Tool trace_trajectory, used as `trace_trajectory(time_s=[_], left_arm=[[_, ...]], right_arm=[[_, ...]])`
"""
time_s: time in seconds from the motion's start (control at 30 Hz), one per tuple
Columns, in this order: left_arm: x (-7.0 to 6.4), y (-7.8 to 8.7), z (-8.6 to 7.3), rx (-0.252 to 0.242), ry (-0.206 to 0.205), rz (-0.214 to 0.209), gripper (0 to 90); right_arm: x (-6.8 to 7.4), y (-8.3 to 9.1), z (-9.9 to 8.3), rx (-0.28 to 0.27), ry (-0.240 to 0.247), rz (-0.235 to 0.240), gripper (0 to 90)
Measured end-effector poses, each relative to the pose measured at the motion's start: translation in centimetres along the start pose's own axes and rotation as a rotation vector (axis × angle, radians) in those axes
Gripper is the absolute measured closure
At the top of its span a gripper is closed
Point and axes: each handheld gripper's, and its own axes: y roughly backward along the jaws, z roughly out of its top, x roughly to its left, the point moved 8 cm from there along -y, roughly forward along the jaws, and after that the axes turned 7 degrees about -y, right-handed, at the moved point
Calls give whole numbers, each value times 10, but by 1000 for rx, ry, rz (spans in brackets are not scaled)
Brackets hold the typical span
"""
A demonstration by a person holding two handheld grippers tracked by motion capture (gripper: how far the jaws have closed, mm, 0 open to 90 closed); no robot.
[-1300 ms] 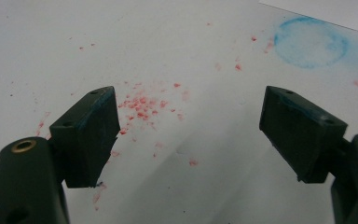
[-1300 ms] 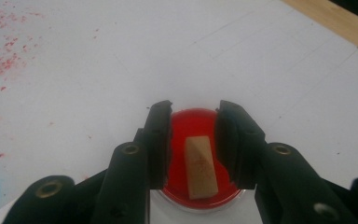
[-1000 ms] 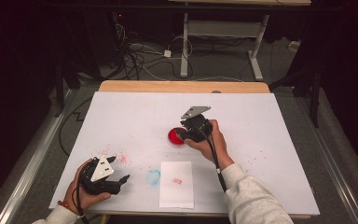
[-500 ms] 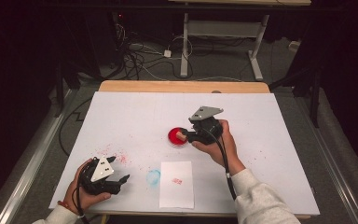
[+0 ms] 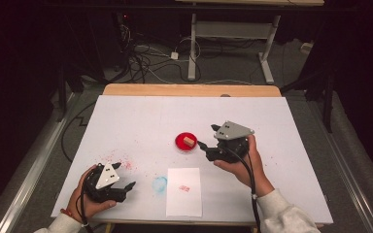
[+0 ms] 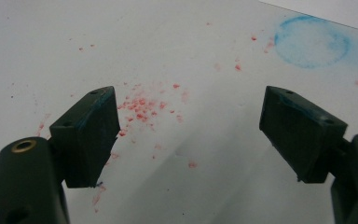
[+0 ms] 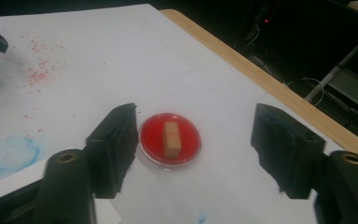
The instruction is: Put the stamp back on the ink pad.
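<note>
- High view: the right gripper (image 5: 205, 148) hovers just right of the red dish (image 5: 185, 142) at the table's middle, jaws spread and holding nothing. A small tan block (image 5: 189, 141) lies inside the dish. The left gripper (image 5: 126, 187) rests at the near left, also spread and empty, well apart from the dish. A sheet of paper (image 5: 184, 191) with a faint red stamp mark lies near the front edge, a blue ring stain (image 5: 160, 184) just left of it.
- Left gripper view: the jaws stand wide over bare table (image 6: 177, 56) flecked with red specks (image 6: 142, 105); the blue ring stain (image 6: 311, 41) sits far right. Nothing lies between the pads.
- Right gripper view: the jaws gape wide, the dish (image 7: 169, 138) and block (image 7: 171, 139) beyond them, nearer the left jaw.
- Risk, as I judge it: the dish sits off-centre toward the left jaw, so closing from here could clip the rim, skid the dish, or tip the inked block out and smear the table.
</note>
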Motion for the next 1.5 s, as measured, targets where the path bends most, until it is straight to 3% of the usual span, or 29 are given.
trace_trajectory(time_s=[0.27, 0.4, 0.57, 0.7, 0.8, 0.83, 0.9, 1.03, 1.13, 1.5], left_arm=[[1, 0, 0, 1, 3, 2, 189], [1, 1, 0, 1, 3, 8, 189], [1, 1, 0, 2, 4, 11, 190], [1, 1, 2, -3, 2, 11, 189], [-2, 2, 3, -10, -10, 11, 189], [-2, 2, 2, -8, -16, 9, 189], [-2, 2, 4, -16, -24, 14, 189], [-4, 3, 8, -24, -32, 9, 189], [-4, 1, 9, -23, -30, 7, 189], [-3, -1, 9, -11, -30, 9, 189]], right_arm=[[-8, 32, -21, -36, 24, -47, 273], [-16, 42, -36, -27, 35, -133, 243], [-23, 53, -61, -40, 8, -140, 226], [-30, 63, -84, -40, -20, -181, 203], [-36, 71, -104, -13, 23, -229, 183], [-37, 74, -109, -16, 11, -238, 180], [-38, 80, -120, -20, -33, -230, 180], [-35, 87, -136, 9, -26, -242, 171], [-33, 90, -139, -4, -52, -227, 167], [-30, 88, -138, -12, -51, -210, 169]])
